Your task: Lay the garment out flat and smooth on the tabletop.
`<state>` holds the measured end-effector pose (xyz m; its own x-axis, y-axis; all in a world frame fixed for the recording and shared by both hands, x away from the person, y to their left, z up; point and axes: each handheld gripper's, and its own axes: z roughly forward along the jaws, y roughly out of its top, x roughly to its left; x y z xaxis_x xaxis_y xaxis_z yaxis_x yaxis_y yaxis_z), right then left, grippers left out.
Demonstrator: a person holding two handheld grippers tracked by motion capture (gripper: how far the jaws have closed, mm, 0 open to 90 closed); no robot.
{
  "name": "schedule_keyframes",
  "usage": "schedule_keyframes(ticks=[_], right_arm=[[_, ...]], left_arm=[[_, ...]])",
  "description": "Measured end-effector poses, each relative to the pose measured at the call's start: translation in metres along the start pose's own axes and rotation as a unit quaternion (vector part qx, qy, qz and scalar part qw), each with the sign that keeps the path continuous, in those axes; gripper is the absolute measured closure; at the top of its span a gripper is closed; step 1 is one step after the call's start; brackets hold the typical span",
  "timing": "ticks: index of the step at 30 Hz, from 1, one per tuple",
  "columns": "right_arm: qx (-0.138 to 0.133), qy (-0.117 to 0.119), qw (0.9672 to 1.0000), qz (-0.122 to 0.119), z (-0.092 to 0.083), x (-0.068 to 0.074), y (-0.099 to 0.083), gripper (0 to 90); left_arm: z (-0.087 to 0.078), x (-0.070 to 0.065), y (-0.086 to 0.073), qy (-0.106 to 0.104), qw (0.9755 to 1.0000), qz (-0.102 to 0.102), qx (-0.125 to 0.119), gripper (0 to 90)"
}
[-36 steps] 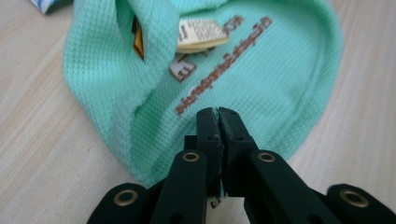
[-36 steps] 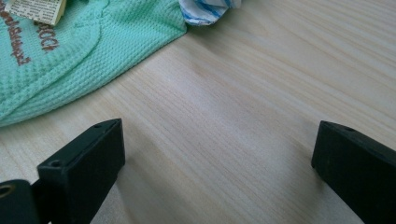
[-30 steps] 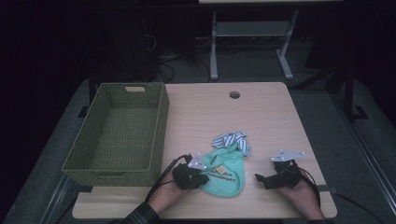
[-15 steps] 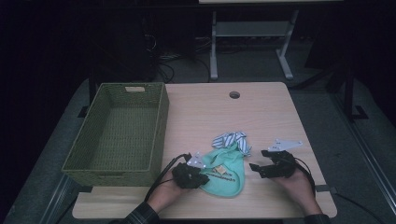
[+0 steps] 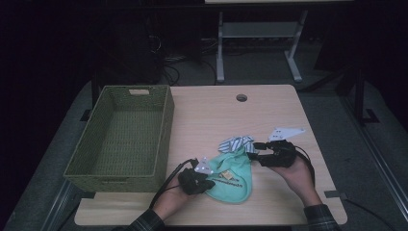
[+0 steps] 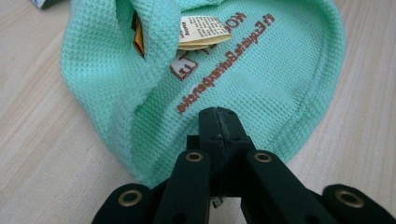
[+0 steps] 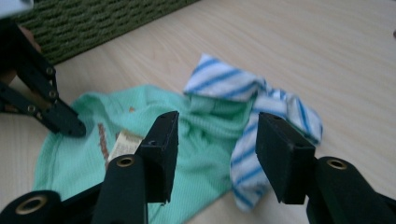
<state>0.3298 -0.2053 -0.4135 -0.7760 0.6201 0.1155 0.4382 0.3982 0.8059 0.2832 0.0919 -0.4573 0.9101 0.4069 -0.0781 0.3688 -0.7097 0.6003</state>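
1. The right hand-held gripper [image 5: 254,150] has come up off the table [image 5: 211,115] and swung in toward the green cloth [image 5: 231,177] since the earlier frames, when it sat off to that cloth's right; its jaws have just been closing and now stand partly apart with nothing between them.

2. The left hand-held gripper [image 5: 208,182] has kept its place at the green cloth's near-left edge, jaws pressed together and pinching the hem, as the left gripper view shows: the black tips [image 6: 218,122] meet on the mint waffle weave just below the brown lettering.

3. The green cloth lies crumpled on the table, right of the woven basket [image 5: 82,166] and apart from it; a blue-striped cloth [image 5: 235,143] lies touching the green cloth's far edge, partly overlapping it.

4. In the right gripper view, the spread pads [image 7: 161,140] hover above the seam where the striped cloth [image 7: 261,100] meets the green cloth [image 7: 205,135].

5. The step in hand looks like taking a two-point hold on the green cloth, probably to lift or fold it, with one corner secured and the second grasp not yet made.

6. The next move calls for lowering the right hand-held gripper onto the green cloth's far edge alone, clear of the striped cloth, before closing.
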Motion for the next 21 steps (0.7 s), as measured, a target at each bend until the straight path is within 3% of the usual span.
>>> schedule_keyframes(ticks=[8, 21], right_arm=[[-0.010, 0.009, 0.9997, -0.019, 0.014, 0.000, 0.024, 50.5], [0.010, 0.030, 0.9989, -0.033, 0.044, -0.003, 0.048, 59.1]], left_arm=[[0.000, 0.000, 0.000, -0.001, 1.0000, -0.007, -0.001, 89.4], [0.000, 0.001, 0.001, -0.001, 1.0000, -0.006, -0.001, 89.4]])
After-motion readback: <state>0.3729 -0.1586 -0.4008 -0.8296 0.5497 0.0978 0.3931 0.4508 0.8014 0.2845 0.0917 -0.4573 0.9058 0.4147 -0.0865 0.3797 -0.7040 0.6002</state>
